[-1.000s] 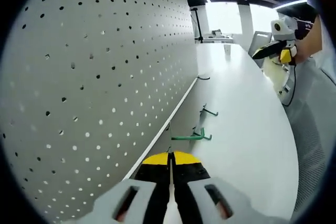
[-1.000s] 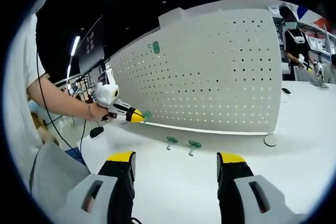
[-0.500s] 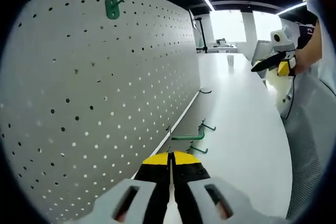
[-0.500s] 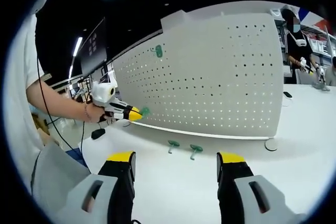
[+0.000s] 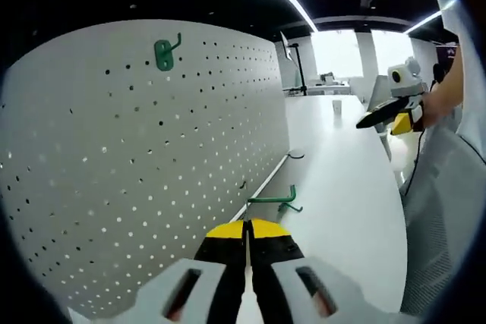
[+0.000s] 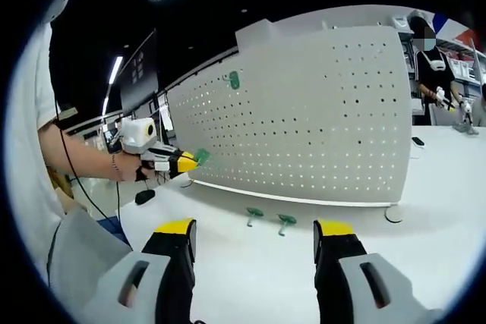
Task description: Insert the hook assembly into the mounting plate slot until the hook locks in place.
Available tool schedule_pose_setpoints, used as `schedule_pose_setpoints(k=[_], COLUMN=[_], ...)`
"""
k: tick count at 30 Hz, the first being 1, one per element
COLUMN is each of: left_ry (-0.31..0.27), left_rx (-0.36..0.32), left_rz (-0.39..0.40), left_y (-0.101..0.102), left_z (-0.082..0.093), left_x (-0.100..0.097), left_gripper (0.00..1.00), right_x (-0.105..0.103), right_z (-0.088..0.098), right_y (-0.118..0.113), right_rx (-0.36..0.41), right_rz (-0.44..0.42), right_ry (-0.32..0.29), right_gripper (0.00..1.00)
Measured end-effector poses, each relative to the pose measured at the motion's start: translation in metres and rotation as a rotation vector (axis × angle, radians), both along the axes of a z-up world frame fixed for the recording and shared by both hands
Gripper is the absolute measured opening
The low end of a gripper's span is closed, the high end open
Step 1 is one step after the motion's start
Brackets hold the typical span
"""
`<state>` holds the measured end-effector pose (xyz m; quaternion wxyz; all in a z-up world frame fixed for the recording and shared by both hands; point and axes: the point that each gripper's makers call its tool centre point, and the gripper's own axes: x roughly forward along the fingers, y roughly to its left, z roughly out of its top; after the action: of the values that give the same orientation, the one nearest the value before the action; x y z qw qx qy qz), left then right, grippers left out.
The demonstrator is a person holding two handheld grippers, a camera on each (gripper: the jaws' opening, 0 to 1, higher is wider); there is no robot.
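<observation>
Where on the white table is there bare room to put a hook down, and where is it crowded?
Bare: the table between the right gripper and the two loose green hooks, and right of them toward the pegboard's round foot. Crowded: the strip along the pegboard base, where those hooks lie.

Grey-white left gripper (image 5: pixel 247 227) and right gripper (image 6: pixel 254 237) share black, yellow-tipped jaws; the person wears a white sleeve (image 6: pixel 30 104).

White pegboard (image 5: pixel 137 172) dotted with holes — green hook (image 5: pixel 275 199), yellow-tipped gripper (image 5: pixel 247 231).
</observation>
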<state>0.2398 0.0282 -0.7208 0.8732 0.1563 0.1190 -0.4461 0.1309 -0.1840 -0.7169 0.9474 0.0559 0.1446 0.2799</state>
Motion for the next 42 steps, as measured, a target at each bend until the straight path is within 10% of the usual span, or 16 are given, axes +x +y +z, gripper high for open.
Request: schedule_pose_setpoints(k=[42], left_ry=[-0.098], left_rx=[-0.273], left_rz=[0.122], left_y=[0.0], left_z=[0.079], left_x=[-0.059], left_gripper=[0.01], right_x=[-0.007], right_z=[0.015], right_y=[0.016], right_rx=[0.049], right_rz=[0.042], right_ry=[-0.039], right_gripper=[0.6])
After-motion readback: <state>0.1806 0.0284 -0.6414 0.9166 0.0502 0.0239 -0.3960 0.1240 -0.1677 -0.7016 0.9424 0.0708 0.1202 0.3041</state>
